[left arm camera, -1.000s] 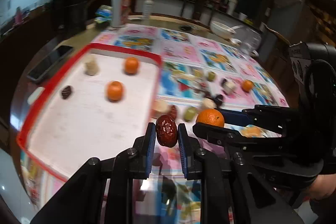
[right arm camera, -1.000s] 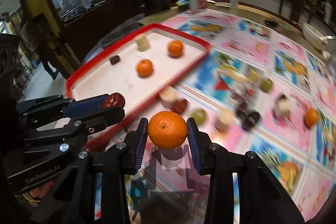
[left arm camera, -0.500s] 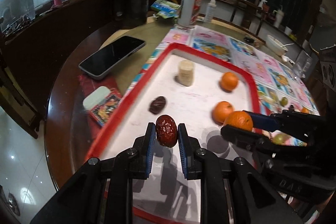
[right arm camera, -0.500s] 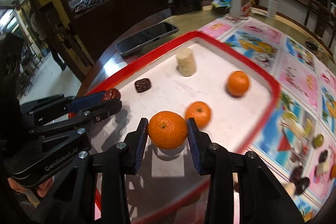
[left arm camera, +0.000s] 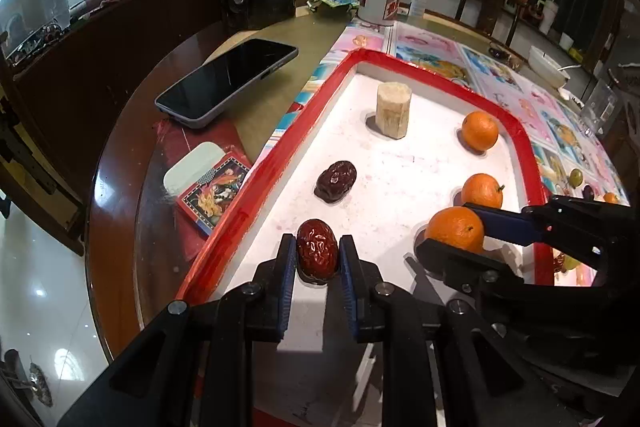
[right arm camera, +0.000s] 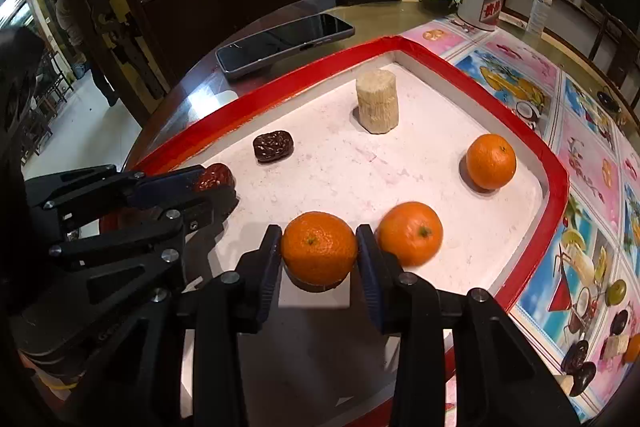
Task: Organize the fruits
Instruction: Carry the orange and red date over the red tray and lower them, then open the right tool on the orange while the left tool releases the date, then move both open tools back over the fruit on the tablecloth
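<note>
L hand-held gripper (left arm camera: 317, 257) clamps red date (left arm camera: 316, 251), R hand-held gripper (right arm camera: 318, 254) clamps orange (right arm camera: 318, 253), over tray (left arm camera: 256, 183).

Red-rimmed white tray (left arm camera: 256, 183). Glossy red date (left arm camera: 317, 251), upright, at 6 o'clock; a darker wrinkled date (left arm camera: 336, 181) lies just beyond, toward 12. Orange (right arm camera: 319, 251) at 6 o'clock; second orange (right arm camera: 411, 233) close beside it at 3; third (right arm camera: 491, 161) at 1 o'clock. Pale stalk stub (right arm camera: 377, 105) upright at 12.
</note>
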The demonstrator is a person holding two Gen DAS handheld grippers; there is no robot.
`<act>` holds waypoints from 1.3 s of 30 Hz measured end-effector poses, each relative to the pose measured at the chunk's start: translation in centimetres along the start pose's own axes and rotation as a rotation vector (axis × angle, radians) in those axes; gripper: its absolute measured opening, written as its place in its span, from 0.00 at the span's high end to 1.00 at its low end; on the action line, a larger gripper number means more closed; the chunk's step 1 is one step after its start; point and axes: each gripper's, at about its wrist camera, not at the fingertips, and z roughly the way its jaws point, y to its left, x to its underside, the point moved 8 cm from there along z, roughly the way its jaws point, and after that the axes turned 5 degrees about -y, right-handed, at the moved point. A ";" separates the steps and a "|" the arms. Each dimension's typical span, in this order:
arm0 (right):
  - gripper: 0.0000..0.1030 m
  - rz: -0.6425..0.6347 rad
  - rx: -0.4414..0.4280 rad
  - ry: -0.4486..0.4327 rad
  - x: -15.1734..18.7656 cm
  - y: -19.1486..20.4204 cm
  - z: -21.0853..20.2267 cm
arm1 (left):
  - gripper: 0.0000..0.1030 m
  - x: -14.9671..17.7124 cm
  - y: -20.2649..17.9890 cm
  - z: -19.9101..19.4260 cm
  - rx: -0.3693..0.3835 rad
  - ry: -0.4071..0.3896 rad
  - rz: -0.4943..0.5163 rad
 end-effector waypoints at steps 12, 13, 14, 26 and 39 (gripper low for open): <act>0.50 0.017 0.028 0.000 0.6 -0.6 -1.6 | 0.43 0.2 0.9 -1.3 -0.080 -0.010 -0.011; 0.49 0.020 0.026 -0.003 0.7 -0.6 -1.9 | 0.42 0.2 0.8 -1.6 -0.087 -0.020 -0.006; 0.49 0.023 0.025 -0.006 0.8 -0.7 -2.1 | 0.41 0.2 0.6 -1.9 -0.090 -0.030 0.000; 0.46 0.052 0.007 -0.056 3.7 -2.0 -7.6 | 0.40 0.5 -3.9 -5.7 -0.089 -0.121 0.083; 0.44 0.198 0.042 -0.100 9.3 -9.3 -13.9 | 0.40 0.4 -12.4 -8.9 -0.024 -0.195 0.197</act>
